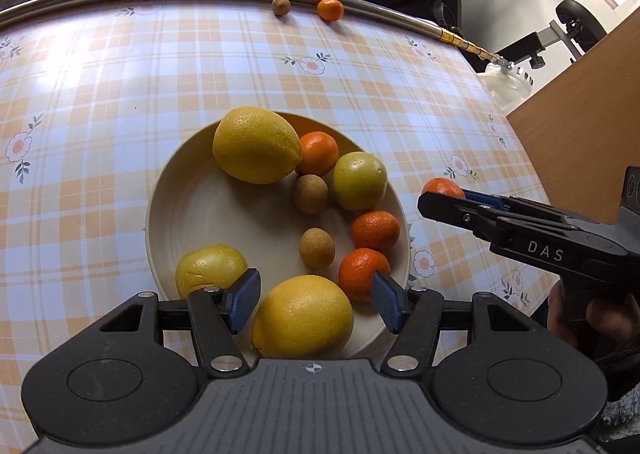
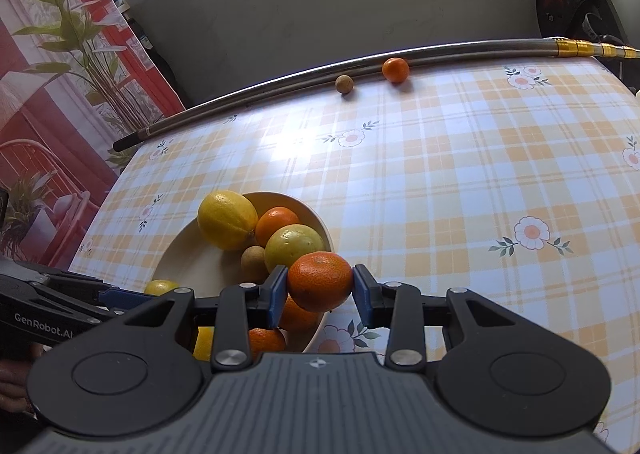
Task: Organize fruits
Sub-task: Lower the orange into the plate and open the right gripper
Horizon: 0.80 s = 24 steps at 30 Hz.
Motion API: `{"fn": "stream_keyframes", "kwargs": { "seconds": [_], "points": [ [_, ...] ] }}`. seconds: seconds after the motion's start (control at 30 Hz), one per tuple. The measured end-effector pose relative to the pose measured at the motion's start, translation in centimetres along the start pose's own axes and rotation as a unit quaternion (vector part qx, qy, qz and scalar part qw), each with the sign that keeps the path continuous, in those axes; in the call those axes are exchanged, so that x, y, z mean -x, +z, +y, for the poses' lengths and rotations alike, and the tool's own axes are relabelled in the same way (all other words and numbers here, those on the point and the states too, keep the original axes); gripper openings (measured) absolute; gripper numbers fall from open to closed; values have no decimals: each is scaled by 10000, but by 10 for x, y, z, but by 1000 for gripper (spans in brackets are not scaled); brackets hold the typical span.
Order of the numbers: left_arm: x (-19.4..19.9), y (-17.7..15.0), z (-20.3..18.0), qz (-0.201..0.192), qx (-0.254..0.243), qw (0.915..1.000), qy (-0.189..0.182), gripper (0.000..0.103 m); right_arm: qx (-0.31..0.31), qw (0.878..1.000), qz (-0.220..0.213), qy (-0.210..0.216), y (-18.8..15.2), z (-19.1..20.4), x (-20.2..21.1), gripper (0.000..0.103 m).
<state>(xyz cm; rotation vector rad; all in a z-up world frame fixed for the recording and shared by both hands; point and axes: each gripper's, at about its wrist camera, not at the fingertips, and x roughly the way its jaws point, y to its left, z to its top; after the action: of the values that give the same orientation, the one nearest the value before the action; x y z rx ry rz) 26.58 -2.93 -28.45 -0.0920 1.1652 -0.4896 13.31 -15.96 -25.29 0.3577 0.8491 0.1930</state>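
My right gripper (image 2: 320, 288): clenched on a mandarin (image 2: 320, 281), blue pads pressed to both its sides, lifted clear above the plate's near-right rim.
My left gripper (image 1: 316, 300): fingers spread, gripping nothing; a big lemon (image 1: 303, 316) lies between and just below the pads, which do not touch it.
Plate (image 1: 192, 214): cream, straight ahead of my left fingers, to the left beneath my right ones.
On the plate: a second big lemon (image 1: 256, 144) at the far side, a greenish-yellow fruit (image 1: 359, 181), three mandarins along the right rim, two small brown fruits (image 1: 311, 193) in the middle.
Beside my left pad: a yellow fruit (image 1: 210, 269) at the plate's near-left rim; I cannot tell whether it sits on the rim or the cloth.
Far ahead of both grippers: one mandarin (image 2: 395, 70) and one small brown fruit (image 2: 344, 84), apart, by a metal pole (image 2: 280, 82) along the table's far edge.
Tablecloth (image 2: 440, 174): orange-and-white check with flowers.
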Motion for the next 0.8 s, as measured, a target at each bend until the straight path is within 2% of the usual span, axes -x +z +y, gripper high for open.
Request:
{"fn": "stream_keyframes", "kwargs": {
  "seconds": [0.43,0.8],
  "points": [
    [41,18,22,-781,308,9955,445,64,586,9975,340,201,3,30,-26,38],
    [42,16,35,-815,485,9939,564,63,785,9956,431,275,5,41,-35,40]
  ]
}}
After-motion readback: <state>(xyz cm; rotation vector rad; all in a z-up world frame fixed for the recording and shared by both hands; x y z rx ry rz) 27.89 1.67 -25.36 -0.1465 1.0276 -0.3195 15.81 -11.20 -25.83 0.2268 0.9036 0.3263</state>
